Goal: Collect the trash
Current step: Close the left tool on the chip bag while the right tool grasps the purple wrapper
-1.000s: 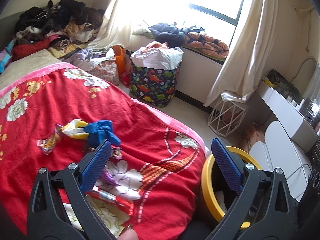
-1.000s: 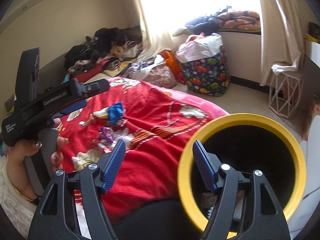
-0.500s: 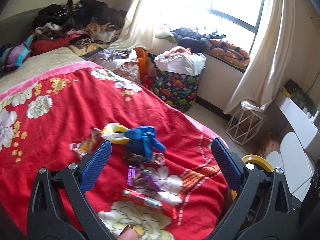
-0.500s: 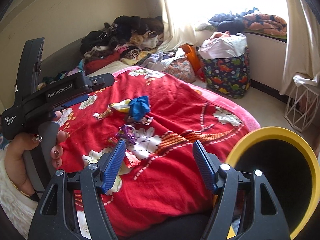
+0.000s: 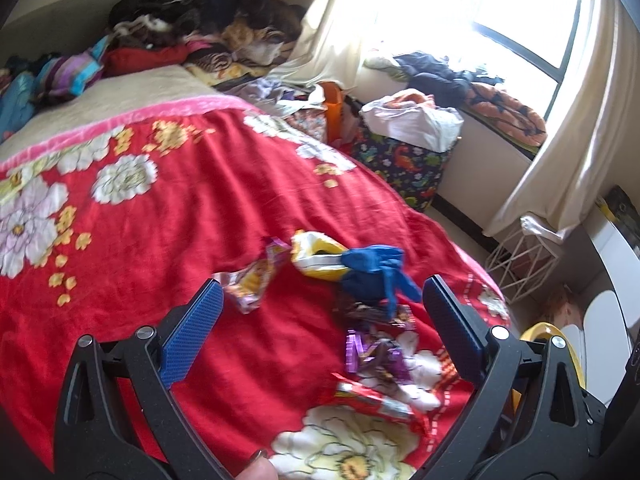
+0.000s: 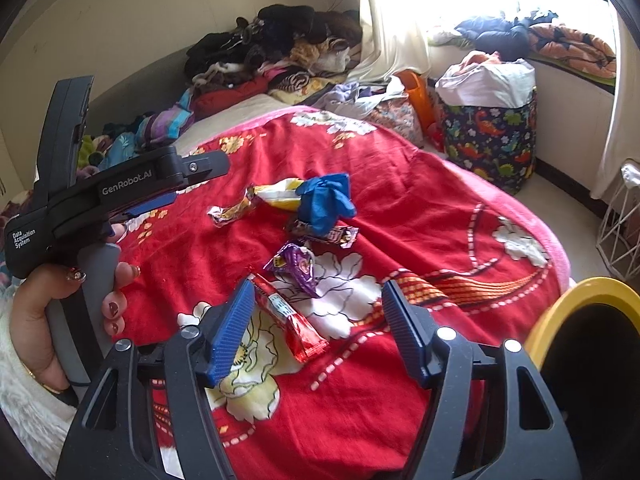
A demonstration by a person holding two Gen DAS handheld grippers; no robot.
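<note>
The trash lies in a loose cluster on the red flowered blanket (image 6: 400,208) of the bed. Taking the crumpled blue glove (image 6: 326,200) as the landmark: a yellow-and-white wrapper (image 6: 280,194) touches its left side, a twisted foil wrapper (image 6: 230,210) lies further left, a dark candy wrapper (image 6: 332,235) sits just under the glove, a purple wrapper (image 6: 298,266) lies nearer the camera, and a long red wrapper (image 6: 290,320) lies nearest of all.

The right tongs (image 6: 318,330) hang over the blanket with the jaws released and partly apart; they have just been closing a little, with nothing pressed between them. The red wrapper lies just beside the left finger, below it, but whether they touch I cannot tell. The left tongs (image 5: 318,330), gripped by a hand (image 6: 60,312), stand wide open and empty above the blanket, the glove (image 5: 374,276) and purple wrapper (image 5: 374,354) between the fingers' lines.

Right of the glove the blanket runs bare to the bed's rounded edge, where the yellow-rimmed bin (image 6: 576,308) stands. Left of the cluster the blanket is open.
</note>
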